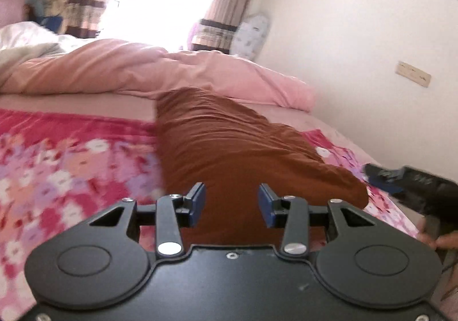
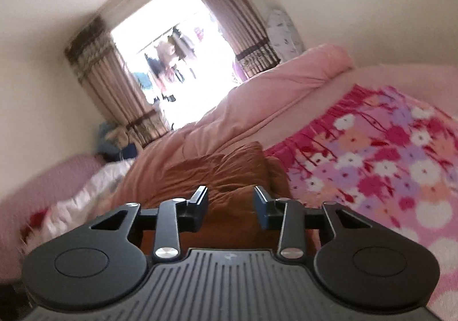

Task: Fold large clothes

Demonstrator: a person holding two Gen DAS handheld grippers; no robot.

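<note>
With both grippers, left (image 1: 231, 204) and right (image 2: 230, 208), spread and empty over the brown garment (image 1: 229, 143) lying beside the pink duvet (image 1: 171, 69), I risk a grab catching the blanket (image 1: 57, 166) underneath.

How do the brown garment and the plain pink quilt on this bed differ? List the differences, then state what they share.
1. The brown garment is rust brown; the pink quilt is pale pink.
2. The brown garment lies as a long narrow strip running away from the camera; the pink quilt is heaped across the bed behind it.
3. The garment lies flatter; the quilt looks puffier.

Both are plain, wrinkled fabric lying on the bed.
</note>
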